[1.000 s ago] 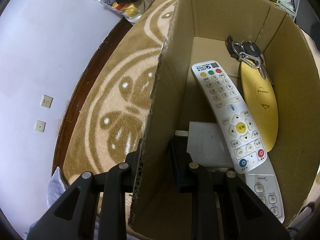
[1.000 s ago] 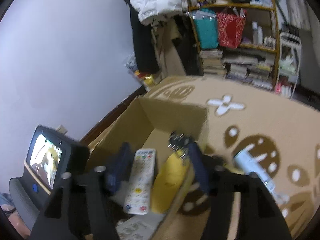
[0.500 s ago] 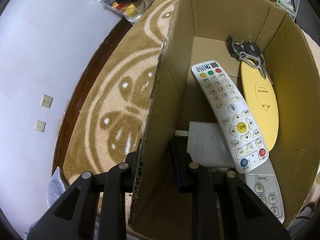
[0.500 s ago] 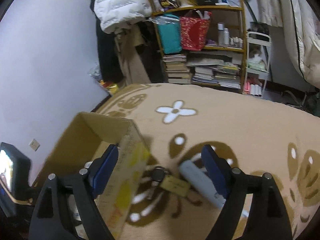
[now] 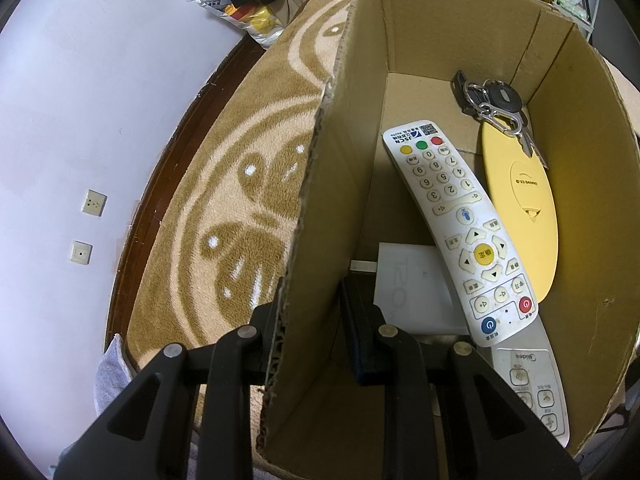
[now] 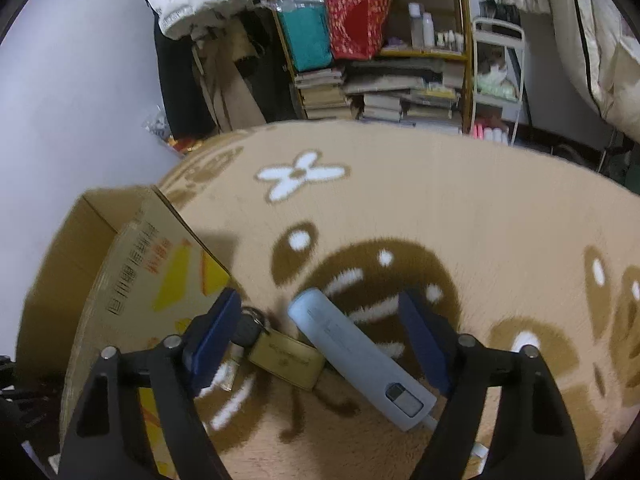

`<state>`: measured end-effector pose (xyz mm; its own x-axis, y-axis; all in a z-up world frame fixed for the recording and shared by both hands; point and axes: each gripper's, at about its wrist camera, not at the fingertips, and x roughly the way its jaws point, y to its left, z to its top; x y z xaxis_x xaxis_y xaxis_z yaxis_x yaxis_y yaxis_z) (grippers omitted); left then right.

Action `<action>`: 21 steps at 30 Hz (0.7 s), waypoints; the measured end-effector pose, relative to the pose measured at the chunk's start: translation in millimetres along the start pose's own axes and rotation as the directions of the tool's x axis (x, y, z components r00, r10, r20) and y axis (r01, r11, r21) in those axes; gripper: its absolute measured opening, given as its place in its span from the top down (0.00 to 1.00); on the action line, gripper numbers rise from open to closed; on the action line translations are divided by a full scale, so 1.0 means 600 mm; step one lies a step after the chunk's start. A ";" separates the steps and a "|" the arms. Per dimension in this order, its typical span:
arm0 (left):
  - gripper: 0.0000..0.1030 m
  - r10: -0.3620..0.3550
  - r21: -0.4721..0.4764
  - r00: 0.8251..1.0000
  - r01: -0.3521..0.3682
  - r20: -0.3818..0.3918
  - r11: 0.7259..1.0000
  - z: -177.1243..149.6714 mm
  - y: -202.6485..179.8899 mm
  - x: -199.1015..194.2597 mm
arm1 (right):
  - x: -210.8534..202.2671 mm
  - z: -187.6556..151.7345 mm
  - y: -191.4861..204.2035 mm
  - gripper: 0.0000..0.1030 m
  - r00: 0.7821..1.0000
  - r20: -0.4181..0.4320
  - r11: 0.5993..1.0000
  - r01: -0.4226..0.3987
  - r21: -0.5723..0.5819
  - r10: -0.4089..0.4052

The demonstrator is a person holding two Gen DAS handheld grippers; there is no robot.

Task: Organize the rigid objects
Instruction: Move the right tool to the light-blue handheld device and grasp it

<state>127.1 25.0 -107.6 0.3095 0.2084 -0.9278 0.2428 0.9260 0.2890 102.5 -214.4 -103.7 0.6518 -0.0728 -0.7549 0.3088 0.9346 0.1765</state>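
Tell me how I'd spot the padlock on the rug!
Look at the tan rug, just outside the cardboard box. Between the box and a long pale-blue device lies the padlock. It is the only brass-coloured block there, with a dark-headed key at its end nearer the box.

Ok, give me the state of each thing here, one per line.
Cardboard box: open-topped, side wall clamped.
Left hand-held gripper: shut on the box wall.
Right hand-held gripper: jaws closing, astride the grey device, pads clear.
Grey device: lying on the rug.
White remote: inside the box.
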 end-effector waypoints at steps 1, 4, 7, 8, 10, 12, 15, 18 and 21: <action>0.78 0.002 0.002 1.000 -0.002 0.000 1.000 0.000 -0.001 0.000 | 0.008 -0.003 -0.004 0.24 1.000 -0.017 1.000 0.008 0.006 -0.008; 0.78 0.002 0.002 1.000 -0.002 -0.001 1.000 0.000 0.000 0.001 | 0.019 -0.009 -0.007 0.25 0.999 -0.038 1.000 0.017 0.003 -0.017; 0.78 0.002 0.002 1.000 -0.002 -0.001 1.000 0.000 0.000 0.002 | 0.028 -0.014 -0.010 0.27 0.998 -0.055 1.000 0.026 -0.005 -0.026; 0.78 0.003 0.003 1.000 -0.003 -0.001 1.000 0.000 -0.001 0.002 | 0.033 -0.016 -0.013 0.28 0.997 -0.068 1.000 0.027 -0.006 -0.028; 0.78 0.004 0.004 1.000 -0.004 -0.002 1.000 0.000 -0.001 0.002 | 0.038 -0.019 -0.016 0.29 0.996 -0.086 1.000 0.029 -0.010 -0.030; 0.78 0.004 0.003 1.000 -0.004 -0.002 1.000 0.000 -0.001 0.002 | 0.043 -0.022 -0.019 0.31 0.995 -0.099 0.999 0.031 -0.016 -0.033; 0.78 0.005 0.004 1.000 -0.005 -0.002 1.000 0.000 -0.001 0.003 | 0.046 -0.023 -0.019 0.32 0.994 -0.103 0.999 0.036 -0.028 -0.038; 0.77 0.005 0.004 1.000 -0.005 -0.002 1.000 0.000 -0.001 0.003 | 0.049 -0.024 -0.015 0.37 0.993 -0.109 0.998 0.037 -0.044 -0.041; 0.77 0.006 0.005 1.000 -0.006 -0.002 1.000 0.000 -0.001 0.003 | 0.051 -0.025 -0.009 0.38 0.993 -0.109 0.997 0.047 -0.061 -0.053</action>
<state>127.7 25.1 -109.4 0.3096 0.2147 -0.9263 0.2458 0.9230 0.2961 110.6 -216.6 -137.3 0.5548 -0.0840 -0.8277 0.2960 0.9497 0.1021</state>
